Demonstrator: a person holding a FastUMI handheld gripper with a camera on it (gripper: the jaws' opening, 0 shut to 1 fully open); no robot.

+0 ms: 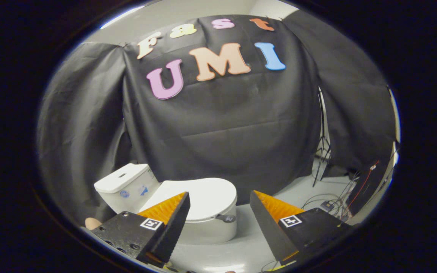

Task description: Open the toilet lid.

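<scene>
Hand-held gripper (218, 199) fingers spread, empty; toilet lid (207, 197) closed beyond.

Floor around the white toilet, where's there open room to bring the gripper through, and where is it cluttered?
Bare grey floor lies between the open gripper fingers, just beside the white toilet's closed lid, running back to the black cloth wall. Beyond the right finger it is crowded: loose cables and thin black stand legs. The white tank sits close to the cloth.
</scene>
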